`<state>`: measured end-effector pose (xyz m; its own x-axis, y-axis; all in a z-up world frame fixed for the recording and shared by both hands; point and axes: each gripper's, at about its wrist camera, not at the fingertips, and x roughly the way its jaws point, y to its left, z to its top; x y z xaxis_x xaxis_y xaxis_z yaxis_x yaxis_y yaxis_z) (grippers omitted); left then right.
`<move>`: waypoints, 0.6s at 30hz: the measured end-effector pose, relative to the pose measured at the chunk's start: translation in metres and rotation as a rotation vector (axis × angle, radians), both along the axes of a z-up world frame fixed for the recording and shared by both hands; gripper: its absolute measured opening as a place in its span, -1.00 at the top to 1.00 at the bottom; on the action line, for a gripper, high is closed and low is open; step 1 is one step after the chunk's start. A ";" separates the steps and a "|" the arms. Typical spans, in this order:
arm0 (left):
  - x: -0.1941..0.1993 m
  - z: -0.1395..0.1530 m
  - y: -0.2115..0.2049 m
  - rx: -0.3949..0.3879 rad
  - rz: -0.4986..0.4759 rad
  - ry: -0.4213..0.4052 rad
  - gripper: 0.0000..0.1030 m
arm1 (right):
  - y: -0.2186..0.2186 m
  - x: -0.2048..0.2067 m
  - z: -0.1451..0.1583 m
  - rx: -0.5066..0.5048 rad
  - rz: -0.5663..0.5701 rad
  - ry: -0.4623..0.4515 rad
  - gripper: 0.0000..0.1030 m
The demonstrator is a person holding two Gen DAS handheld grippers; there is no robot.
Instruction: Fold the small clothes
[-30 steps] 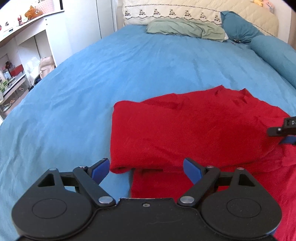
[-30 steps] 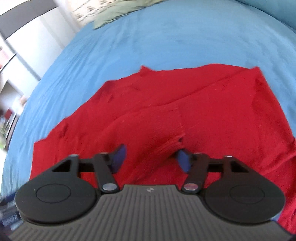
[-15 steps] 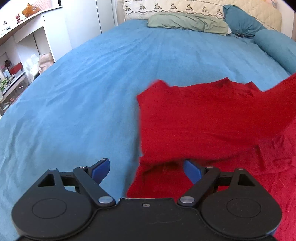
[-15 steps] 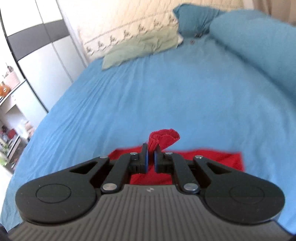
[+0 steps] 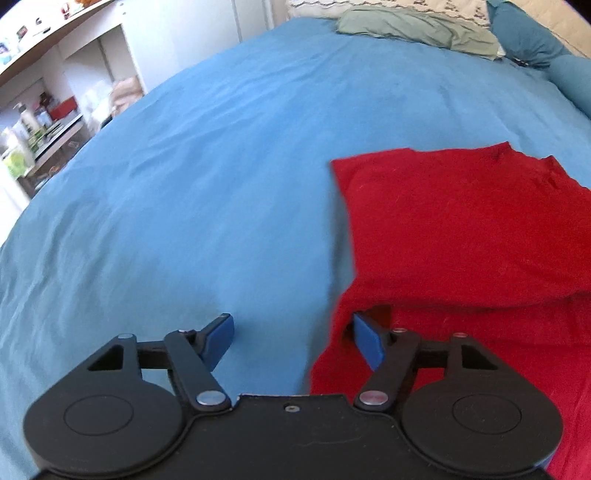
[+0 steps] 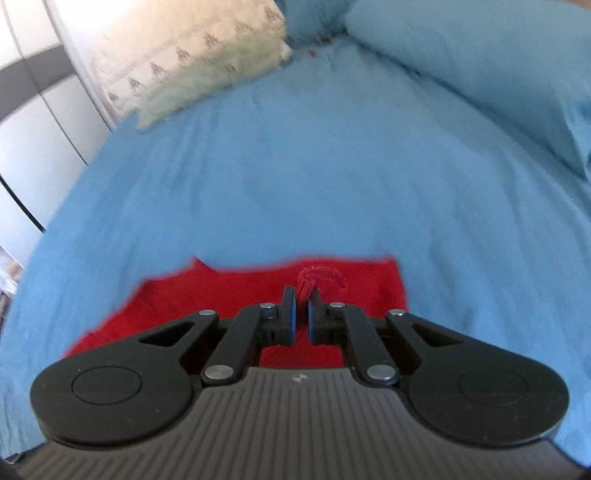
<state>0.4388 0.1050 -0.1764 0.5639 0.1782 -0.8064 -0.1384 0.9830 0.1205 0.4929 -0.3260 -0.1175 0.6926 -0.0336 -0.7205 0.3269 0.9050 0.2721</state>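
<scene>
In the left wrist view I see the left hand-held gripper (image 5: pixel 291 341) spread wide, holding nothing, at the left edge of the folded red knit garment (image 5: pixel 461 229), which lies on the blue bedsheet (image 5: pixel 203 184) (right half of the frame). My right hand-held gripper (image 6: pixel 300 314) is nearly pressed together above the garment; whether it pinches the fabric I cannot tell.

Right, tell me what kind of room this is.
Almost certainly a bedroom: a wide bed with a blue sheet, pillows stacked at its head, and white shelving cluttered with household items alongside. The red garment lies on the bed.
</scene>
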 end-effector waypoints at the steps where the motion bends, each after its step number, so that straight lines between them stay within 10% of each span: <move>1: -0.003 0.000 0.002 0.012 0.006 0.008 -0.46 | -0.003 0.001 -0.008 -0.013 0.007 0.023 0.59; 5: -0.011 0.005 0.012 -0.012 0.035 0.026 -0.47 | -0.008 -0.005 -0.029 -0.047 0.022 0.087 0.42; 9: -0.022 0.033 -0.005 -0.033 -0.074 -0.055 -0.53 | -0.002 -0.032 -0.015 -0.090 0.022 -0.018 -1.00; 18: 0.012 0.029 -0.069 -0.158 -0.321 -0.061 -0.76 | 0.037 -0.015 -0.039 -0.102 0.249 -0.031 -1.00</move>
